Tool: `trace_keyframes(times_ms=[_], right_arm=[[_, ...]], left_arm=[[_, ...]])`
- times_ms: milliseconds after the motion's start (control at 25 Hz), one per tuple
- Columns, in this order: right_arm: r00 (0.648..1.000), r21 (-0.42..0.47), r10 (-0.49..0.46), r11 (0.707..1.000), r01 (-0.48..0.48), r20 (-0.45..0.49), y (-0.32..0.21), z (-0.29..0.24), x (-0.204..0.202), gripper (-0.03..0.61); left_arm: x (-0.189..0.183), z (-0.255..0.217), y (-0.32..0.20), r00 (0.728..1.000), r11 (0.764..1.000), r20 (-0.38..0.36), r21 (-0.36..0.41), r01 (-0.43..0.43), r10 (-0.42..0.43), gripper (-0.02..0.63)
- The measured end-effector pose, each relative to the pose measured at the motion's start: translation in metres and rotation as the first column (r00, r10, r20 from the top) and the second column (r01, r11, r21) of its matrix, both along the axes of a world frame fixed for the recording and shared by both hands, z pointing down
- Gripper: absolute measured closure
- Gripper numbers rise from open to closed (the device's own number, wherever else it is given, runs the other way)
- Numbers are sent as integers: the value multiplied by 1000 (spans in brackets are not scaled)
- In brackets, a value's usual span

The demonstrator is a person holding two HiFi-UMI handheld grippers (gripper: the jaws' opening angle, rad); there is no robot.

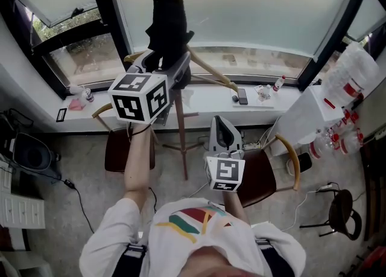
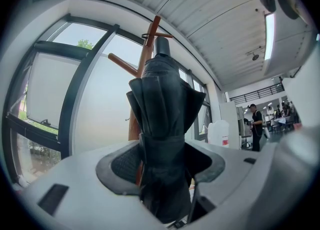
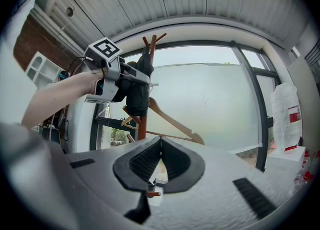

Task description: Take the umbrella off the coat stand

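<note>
A folded black umbrella [image 1: 167,22] hangs upright near the top of the wooden coat stand [image 1: 181,126]. My left gripper [image 1: 164,60] is raised to it and shut on its lower part. In the left gripper view the umbrella [image 2: 162,103] fills the gap between the pads, with the stand's pegs [image 2: 146,53] behind it. My right gripper [image 1: 224,128] is lower and nearer to me, shut with nothing in it. Its pads [image 3: 150,159] meet at the tip. From the right gripper view I see the umbrella [image 3: 138,93] and the left gripper [image 3: 131,77] against the stand.
A wooden hanger [image 1: 208,70] hangs on the stand below the umbrella. Two brown chairs [image 1: 117,149] [image 1: 262,176] flank the stand's base. The windowsill [image 1: 205,104] carries a phone and a small bottle. A white box [image 1: 304,119] and wrapped water bottles [image 1: 353,89] are at the right.
</note>
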State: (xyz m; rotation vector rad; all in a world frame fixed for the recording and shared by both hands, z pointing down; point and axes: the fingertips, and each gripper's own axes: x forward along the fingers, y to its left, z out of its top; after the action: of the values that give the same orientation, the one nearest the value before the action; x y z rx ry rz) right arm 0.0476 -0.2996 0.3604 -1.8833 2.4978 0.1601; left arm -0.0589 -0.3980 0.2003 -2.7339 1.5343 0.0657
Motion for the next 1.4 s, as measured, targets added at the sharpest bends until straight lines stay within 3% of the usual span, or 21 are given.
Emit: trace_keyframes(times_ms=[320, 800, 1400], right_arm=[[1000, 11, -7, 1000, 7, 9, 1, -4, 2, 578], [1000, 26, -28, 999, 28, 12, 3, -13, -6, 578], [999, 59, -52, 997, 52, 3, 12, -28, -10, 578]], left_arm=[[-6, -34, 6, 999, 995, 30, 85, 42, -45, 354], [-23, -74, 15, 997, 984, 1, 158, 80, -81, 356], [-47, -139, 30, 988, 953, -40, 261, 152, -146, 356]])
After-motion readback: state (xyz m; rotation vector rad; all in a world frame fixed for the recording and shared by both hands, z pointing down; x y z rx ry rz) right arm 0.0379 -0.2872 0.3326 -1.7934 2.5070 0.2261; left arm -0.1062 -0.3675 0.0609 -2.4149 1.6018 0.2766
